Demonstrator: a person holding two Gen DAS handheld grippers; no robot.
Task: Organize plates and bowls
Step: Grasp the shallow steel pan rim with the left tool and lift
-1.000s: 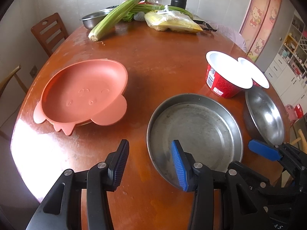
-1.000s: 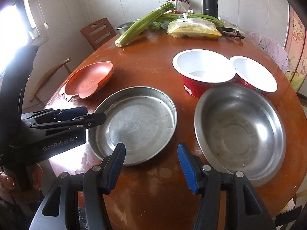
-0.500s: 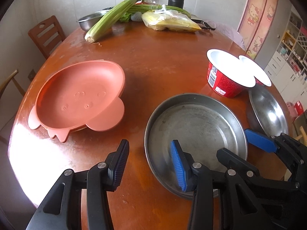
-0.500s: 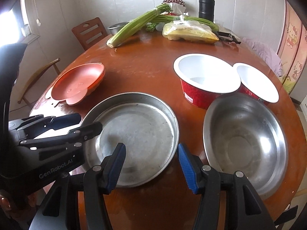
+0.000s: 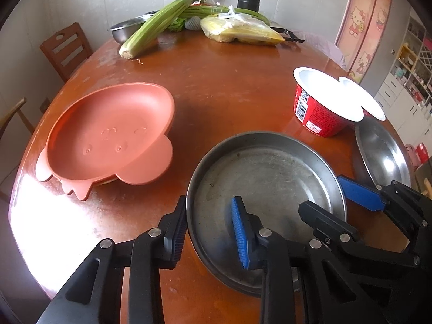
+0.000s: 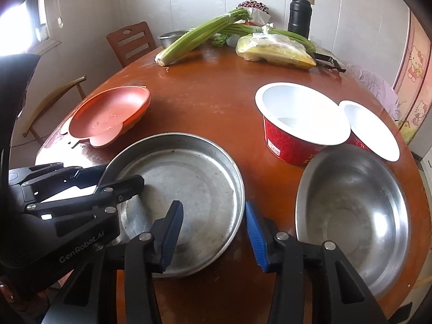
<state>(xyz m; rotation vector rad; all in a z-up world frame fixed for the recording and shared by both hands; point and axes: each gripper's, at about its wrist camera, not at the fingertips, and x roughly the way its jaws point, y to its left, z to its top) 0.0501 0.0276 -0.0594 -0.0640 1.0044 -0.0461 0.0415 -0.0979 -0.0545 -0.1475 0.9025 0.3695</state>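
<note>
both grippers apparently clamp steel plate

Both grippers' fingers astride steel pan rim

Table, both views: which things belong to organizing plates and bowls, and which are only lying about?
For the job: flat steel plate, deep steel bowl, pink plates, large red paper bowl, small red paper bowl.
Lying about: celery, bag of corn, black flask, steel basin at the far edge.
</note>
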